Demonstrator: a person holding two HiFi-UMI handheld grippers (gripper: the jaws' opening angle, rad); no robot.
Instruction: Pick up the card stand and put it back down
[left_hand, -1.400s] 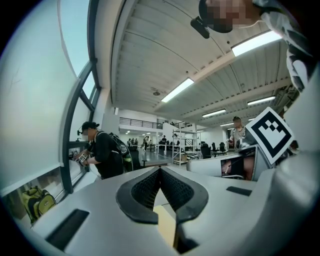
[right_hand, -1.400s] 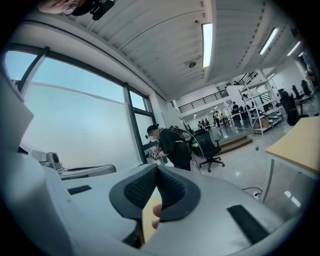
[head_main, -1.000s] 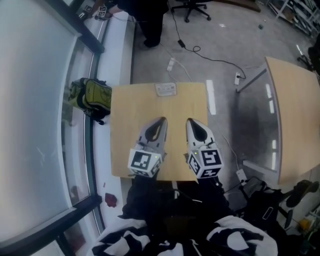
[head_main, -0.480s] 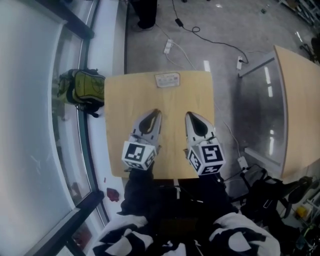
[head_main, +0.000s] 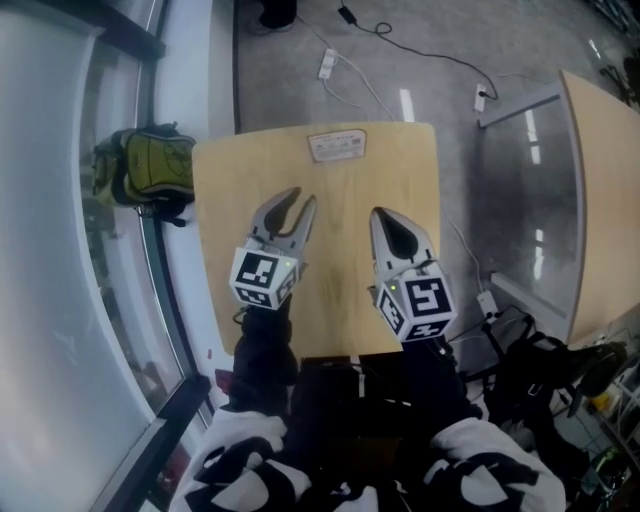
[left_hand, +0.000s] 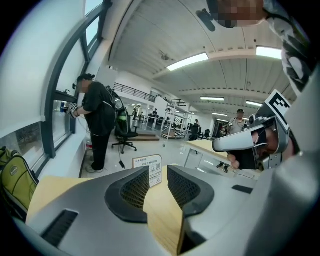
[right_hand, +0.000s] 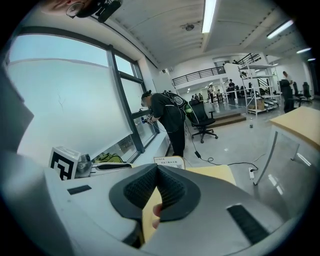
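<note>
Left gripper (head_main: 297, 203) shifted left since earlier, jaws opening with nothing between, right gripper (head_main: 386, 216) jaws closed, card stand (head_main: 337, 145) upright at worktop (head_main: 215, 260) far edge

My head camera looks steeply down from above on the square light-wood table (head_main: 345, 185), taking in its whole top and the floor around it. Both gripper views sit low and close over that tabletop and face forward to its far edge. All three share the small white printed card stand (head_main: 337, 144) (left_hand: 147, 164) (right_hand: 169, 161) there.
</note>
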